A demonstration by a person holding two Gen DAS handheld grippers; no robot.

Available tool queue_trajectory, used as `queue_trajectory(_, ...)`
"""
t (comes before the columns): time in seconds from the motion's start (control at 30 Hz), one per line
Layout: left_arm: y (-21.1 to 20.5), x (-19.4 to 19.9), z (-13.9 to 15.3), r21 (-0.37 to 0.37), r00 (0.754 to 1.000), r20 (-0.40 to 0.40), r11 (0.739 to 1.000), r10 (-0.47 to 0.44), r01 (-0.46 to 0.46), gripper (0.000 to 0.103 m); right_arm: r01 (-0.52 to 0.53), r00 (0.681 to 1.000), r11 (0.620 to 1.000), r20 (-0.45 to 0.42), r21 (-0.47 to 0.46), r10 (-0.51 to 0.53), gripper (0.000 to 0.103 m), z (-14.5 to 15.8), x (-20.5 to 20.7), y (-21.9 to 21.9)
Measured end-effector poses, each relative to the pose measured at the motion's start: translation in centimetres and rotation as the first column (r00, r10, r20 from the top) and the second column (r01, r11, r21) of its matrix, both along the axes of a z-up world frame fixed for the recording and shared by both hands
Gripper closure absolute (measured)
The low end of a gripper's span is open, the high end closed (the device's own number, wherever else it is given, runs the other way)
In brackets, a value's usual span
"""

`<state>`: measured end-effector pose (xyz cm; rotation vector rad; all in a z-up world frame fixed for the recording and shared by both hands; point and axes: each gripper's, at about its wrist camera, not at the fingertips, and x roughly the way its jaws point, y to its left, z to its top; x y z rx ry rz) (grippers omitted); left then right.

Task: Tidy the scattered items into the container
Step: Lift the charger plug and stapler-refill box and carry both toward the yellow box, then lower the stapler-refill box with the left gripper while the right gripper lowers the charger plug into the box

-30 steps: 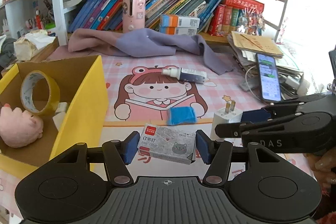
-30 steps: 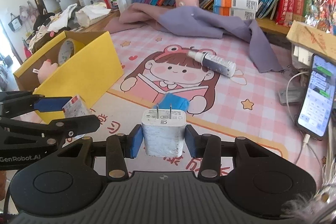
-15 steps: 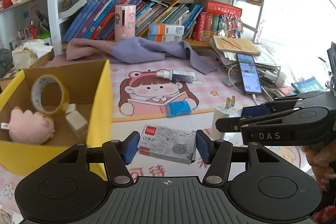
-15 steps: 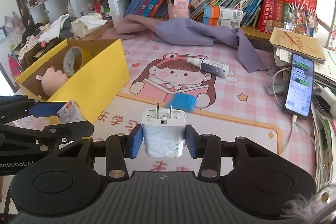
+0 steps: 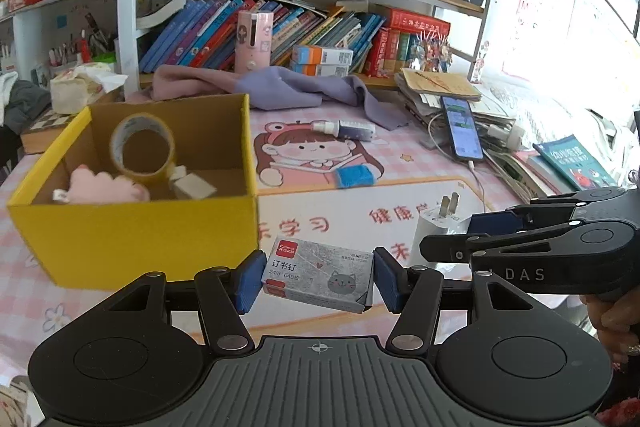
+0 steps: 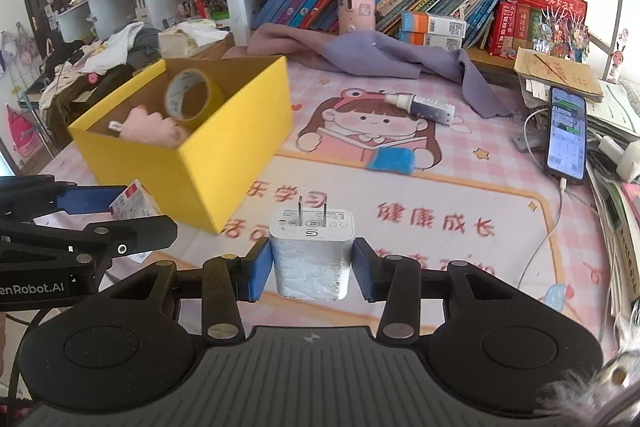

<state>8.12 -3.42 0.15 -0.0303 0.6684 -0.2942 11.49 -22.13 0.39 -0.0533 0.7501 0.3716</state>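
My left gripper (image 5: 316,281) is shut on a grey staple box (image 5: 318,273) with a cat drawing, held above the mat in front of the yellow box (image 5: 132,231). My right gripper (image 6: 311,269) is shut on a white charger plug (image 6: 311,253), prongs forward, held to the right of the yellow box (image 6: 236,147). The box holds a tape roll (image 5: 142,147), a pink plush toy (image 5: 104,187) and a small white block (image 5: 196,187). A blue sponge (image 5: 354,177) and a spray bottle (image 5: 346,129) lie on the mat.
A purple cloth (image 5: 280,87) lies at the back under the bookshelf (image 5: 320,27). A phone (image 5: 462,133) on a cable rests on paper stacks at the right. A pink cylinder (image 5: 254,41) stands by the books.
Both grippers have risen and pulled back from the mat with their items. The yellow box now sits lower and closer to centre, its inside more in view.
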Motion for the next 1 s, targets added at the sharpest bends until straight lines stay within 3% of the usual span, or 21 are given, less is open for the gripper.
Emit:
queue_trajectory(0.4, 4.1, -4.6, 0.1, 0.004, 0.999, -0.005, 0.999, 0.053, -0.053, 0.046, -0.064, 0.998, 0.998, 0.008, 0.004, 0.064, 0.062, 0.5, -4.2, 4.5)
queue_trajectory(1.0, 9.6, -7.6, 0.0, -0.022, 0.984, -0.01, 0.984, 0.179, -0.179, 0.046, -0.237, 0.971, 0.971, 0.017, -0.035, 0.237, 0.062, 0.8, -5.2, 11.3)
